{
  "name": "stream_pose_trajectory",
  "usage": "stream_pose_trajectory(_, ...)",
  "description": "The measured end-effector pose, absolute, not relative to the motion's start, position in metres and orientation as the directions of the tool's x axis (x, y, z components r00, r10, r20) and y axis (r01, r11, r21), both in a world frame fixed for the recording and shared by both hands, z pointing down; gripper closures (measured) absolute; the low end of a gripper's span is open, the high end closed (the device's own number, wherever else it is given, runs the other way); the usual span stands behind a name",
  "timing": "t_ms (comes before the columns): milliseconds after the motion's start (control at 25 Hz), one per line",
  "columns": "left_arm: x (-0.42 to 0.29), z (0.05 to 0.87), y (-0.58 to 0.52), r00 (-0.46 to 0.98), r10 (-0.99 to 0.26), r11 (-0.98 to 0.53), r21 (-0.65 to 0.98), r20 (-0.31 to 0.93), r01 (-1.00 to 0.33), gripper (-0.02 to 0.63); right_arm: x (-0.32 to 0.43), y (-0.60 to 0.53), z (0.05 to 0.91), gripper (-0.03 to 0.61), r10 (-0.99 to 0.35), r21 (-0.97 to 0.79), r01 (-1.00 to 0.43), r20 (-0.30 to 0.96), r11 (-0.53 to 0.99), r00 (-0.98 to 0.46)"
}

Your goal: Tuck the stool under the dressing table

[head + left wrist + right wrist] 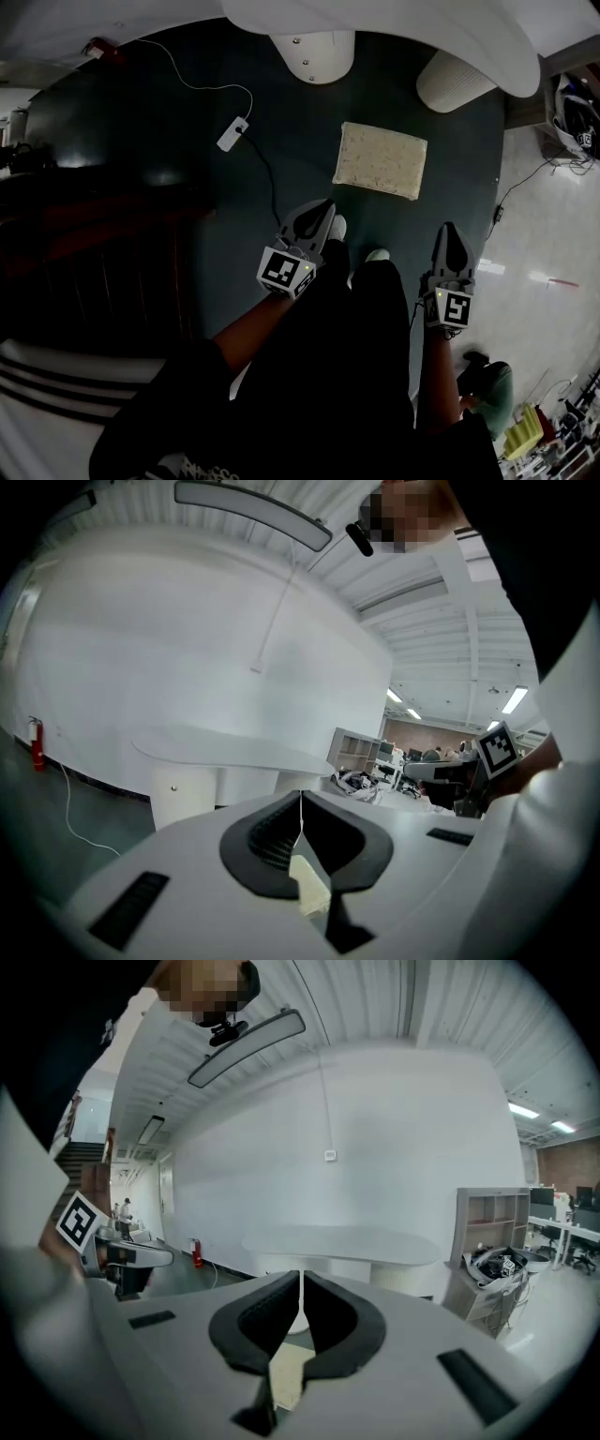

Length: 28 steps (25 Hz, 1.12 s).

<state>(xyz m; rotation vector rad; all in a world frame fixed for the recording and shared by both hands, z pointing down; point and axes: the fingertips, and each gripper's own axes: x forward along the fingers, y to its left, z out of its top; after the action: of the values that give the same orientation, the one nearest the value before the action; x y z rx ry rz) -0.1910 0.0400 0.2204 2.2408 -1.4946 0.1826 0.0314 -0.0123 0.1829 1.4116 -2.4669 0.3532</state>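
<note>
- Cream square padded stool [380, 159]: on dark green floor [141, 112], nr its far-right edge, not under white curved-top dressing bench [422, 28]; sits just short of the bench's front edge, before its 2 round pedestals [314, 52].
- L claw [327, 206] & R claw [447, 230]: both clenched, empty, apart from stool on the person's side.

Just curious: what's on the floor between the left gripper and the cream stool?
Nothing: the head view shows bare dark floor between left gripper and stool.
</note>
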Motion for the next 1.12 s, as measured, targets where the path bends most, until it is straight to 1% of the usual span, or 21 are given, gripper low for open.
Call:
stream_pose_trajectory(120, -0.200, 0.252, 0.025, 0.402, -0.834, -0.303, 0.294, 0.379, -0.907, 0.596, 0.036, -0.037, 0.210, 0.538, -0.791, -0.059, -0.870, 0.388, 0.490, -0.472)
stream_pose_trajectory(200, -0.200, 0.264, 0.014, 0.398, -0.824, -0.295, 0.296, 0.402, -0.909, 0.595, 0.037, -0.052, 0.222, 0.538, -0.786, -0.088, -0.873, 0.399, 0.481, -0.473)
stream_pose_trajectory(360, -0.193, 0.274, -0.008, 0.392, -0.830, -0.306, 0.263, 0.396, -0.915, 0.597, 0.042, -0.076, 0.241, 0.538, -0.798, -0.146, -0.878, 0.368, 0.457, -0.477)
stream_pose_trajectory(440, -0.189, 0.292, -0.011, 0.384, -0.831, -0.299, 0.258, 0.402, -0.919, 0.595, 0.047, -0.076, 0.266, 0.538, -0.796, -0.128, -0.870, 0.357, 0.476, -0.488)
stream_pose_trajectory(480, -0.187, 0.304, -0.009, 0.380, -0.828, -0.291, 0.264, 0.413, -0.920, 0.595, 0.049, -0.071, 0.283, 0.538, -0.783, -0.122, -0.862, 0.371, 0.493, -0.500)
stream_pose_trajectory(600, -0.183, 0.352, -0.017, 0.372, -0.816, -0.262, 0.290, 0.443, -0.920, 0.596, 0.057, -0.072, 0.344, 0.538, -0.719, -0.157, -0.854, 0.476, 0.496, -0.506)
stream_pose_trajectory(680, -0.182, 0.389, -0.030, 0.369, -0.809, -0.259, 0.285, 0.458, -0.923, 0.595, 0.063, -0.080, 0.385, 0.538, -0.698, -0.169, -0.860, 0.521, 0.481, -0.492)
stream_pose_trajectory(840, -0.174, 0.461, -0.030, 0.377, -0.785, -0.249, 0.306, 0.492, -0.919, 0.595, 0.076, -0.080, 0.451, 0.538, -0.675, -0.159, -0.856, 0.552, 0.492, -0.490)
stream_pose_trajectory(1000, -0.177, 0.518, -0.029, 0.381, -0.763, -0.251, 0.302, 0.523, -0.919, 0.595, 0.085, -0.085, 0.507, 0.538, -0.680, -0.176, -0.870, 0.559, 0.461, -0.474)
stream_pose_trajectory(1120, -0.185, 0.567, -0.014, 0.347, -0.745, -0.179, 0.330, 0.569, -0.927, 0.595, 0.094, -0.071, 0.554, 0.537, -0.650, -0.187, -0.863, 0.588, 0.470, -0.481)
